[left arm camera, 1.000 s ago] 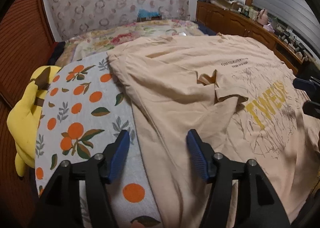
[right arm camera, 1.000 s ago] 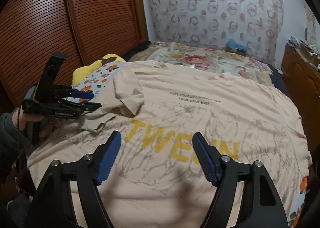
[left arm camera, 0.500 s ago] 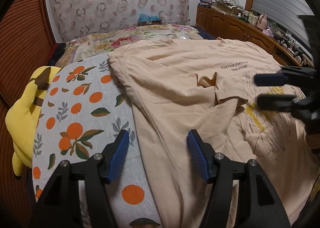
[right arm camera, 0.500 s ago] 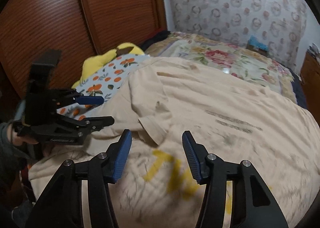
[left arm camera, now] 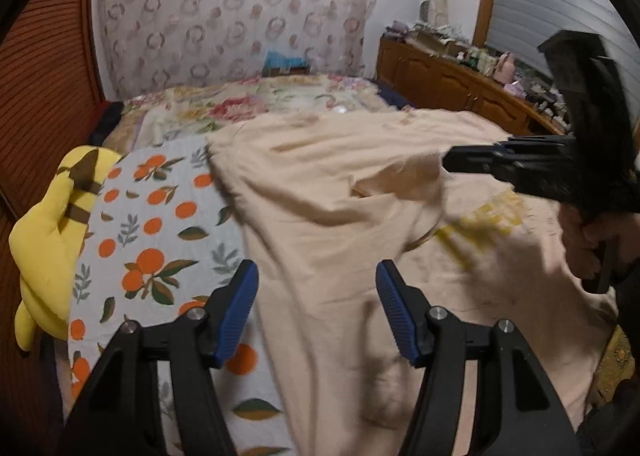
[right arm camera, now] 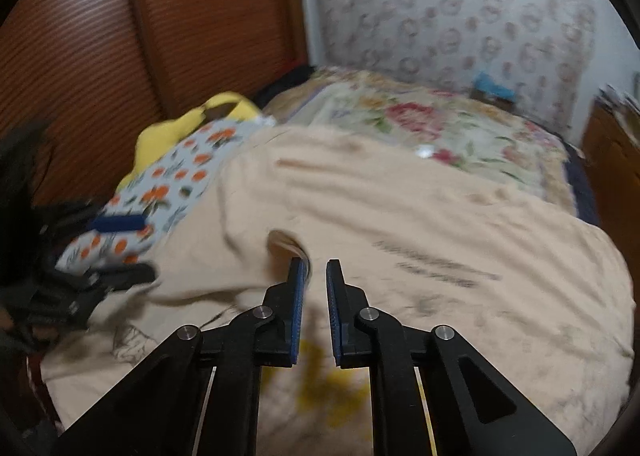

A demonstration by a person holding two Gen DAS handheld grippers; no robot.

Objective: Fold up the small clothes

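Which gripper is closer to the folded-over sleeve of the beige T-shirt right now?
Right. The right gripper is at the sleeve, its fingers nearly closed at the sleeve's edge. The left gripper hangs open nearer the camera, over the T-shirt's side edge, short of the sleeve.

The left tongs [left arm camera: 316, 310] are held low and level, their blue pads [left arm camera: 236, 316] spread wide apart with nothing between them. The right tongs [right arm camera: 317, 284] point forward with the pads [right arm camera: 297, 310] drawn close, only a narrow gap left; whether they pinch anything cannot be told. In the left view, the right hand [left arm camera: 592, 244] grips the handle, and the right tongs reach leftward.
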